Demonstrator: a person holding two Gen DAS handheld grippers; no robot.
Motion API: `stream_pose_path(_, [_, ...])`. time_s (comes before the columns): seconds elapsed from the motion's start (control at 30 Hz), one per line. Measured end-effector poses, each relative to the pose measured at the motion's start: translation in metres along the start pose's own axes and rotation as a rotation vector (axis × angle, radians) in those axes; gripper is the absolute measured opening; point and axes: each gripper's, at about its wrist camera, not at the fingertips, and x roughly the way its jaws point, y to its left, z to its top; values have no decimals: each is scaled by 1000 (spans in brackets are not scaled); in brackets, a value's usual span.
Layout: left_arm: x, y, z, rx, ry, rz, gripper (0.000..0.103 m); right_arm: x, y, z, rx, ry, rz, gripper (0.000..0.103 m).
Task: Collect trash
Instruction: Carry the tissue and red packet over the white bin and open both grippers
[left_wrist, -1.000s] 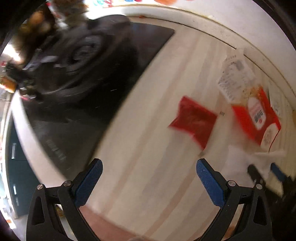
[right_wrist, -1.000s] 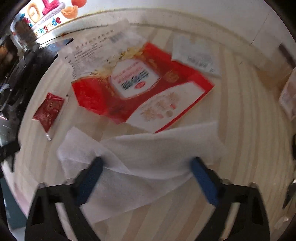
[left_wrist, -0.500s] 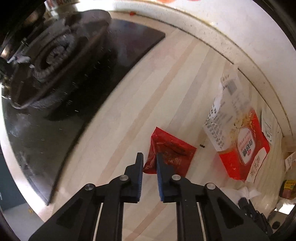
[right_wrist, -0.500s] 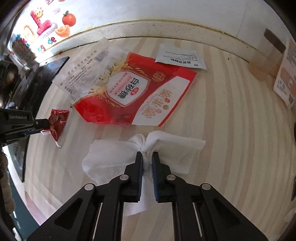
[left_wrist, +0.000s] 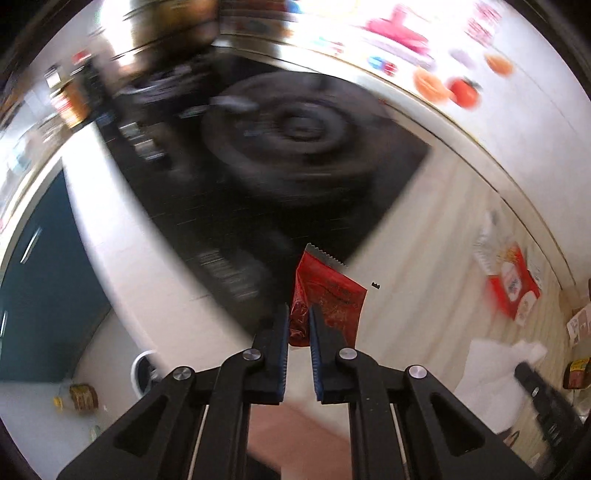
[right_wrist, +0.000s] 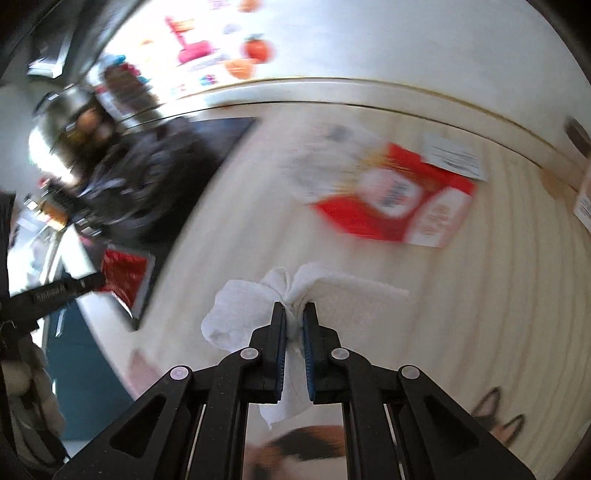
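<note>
My left gripper (left_wrist: 298, 314) is shut on a small red sauce packet (left_wrist: 328, 295) and holds it in the air near the counter's front edge; the packet (right_wrist: 123, 273) also shows in the right wrist view. My right gripper (right_wrist: 294, 314) is shut on a crumpled white paper towel (right_wrist: 251, 306), lifted off the wooden counter (right_wrist: 461, 314). A big red and white food bag (right_wrist: 399, 199) lies flat on the counter behind it, also seen far right in the left wrist view (left_wrist: 511, 284). A white receipt (right_wrist: 454, 158) lies beside the bag.
A black gas stove (left_wrist: 295, 147) fills the left part of the counter. A metal pot (right_wrist: 74, 122) stands on it. The white wall with colourful stickers (right_wrist: 221, 55) runs along the back. Small items (left_wrist: 576, 373) sit at the far right edge.
Both grippers, shut half a second ago, have lifted their trash off the counter and pulled back toward the front edge. The views are blurred by the motion.
</note>
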Motion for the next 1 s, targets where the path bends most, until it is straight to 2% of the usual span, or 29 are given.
stream_pose_path(0.07, [-16,53,-20,-70,-5,16,8,0,38,-6,-48,8,46,9])
stream_pose_path(0.1, [-17,67,-26,-93,-7,25,8,3,62,-7,-80,14,70,9])
stream_pose_path(0.17, [-30,126,-52,-166,-9,64,8,9,111,-17,-148,34,123,9])
stream_pose_path(0.23, [-29,168,-75,-233,-3,103,8,18,158,-33,-212,60,168,9])
stream_pose_path(0.4, [-13,286,-144,-432,57,167,8,60,283,-103,-401,169,252,9])
stream_pose_path(0.47, [2,320,-165,-487,87,176,8,86,321,-139,-446,233,291,9])
stream_pose_path(0.57, [41,369,-202,-554,142,188,8,141,367,-197,-486,343,325,9])
stream_pose_path(0.7, [124,429,-253,-618,224,190,8,236,405,-279,-503,469,322,9])
stream_pose_path(0.87, [243,487,-315,-716,310,146,8,370,428,-373,-521,560,291,9])
stream_pose_path(1.0, [338,510,-357,-774,374,88,8,466,437,-433,-583,596,259,9])
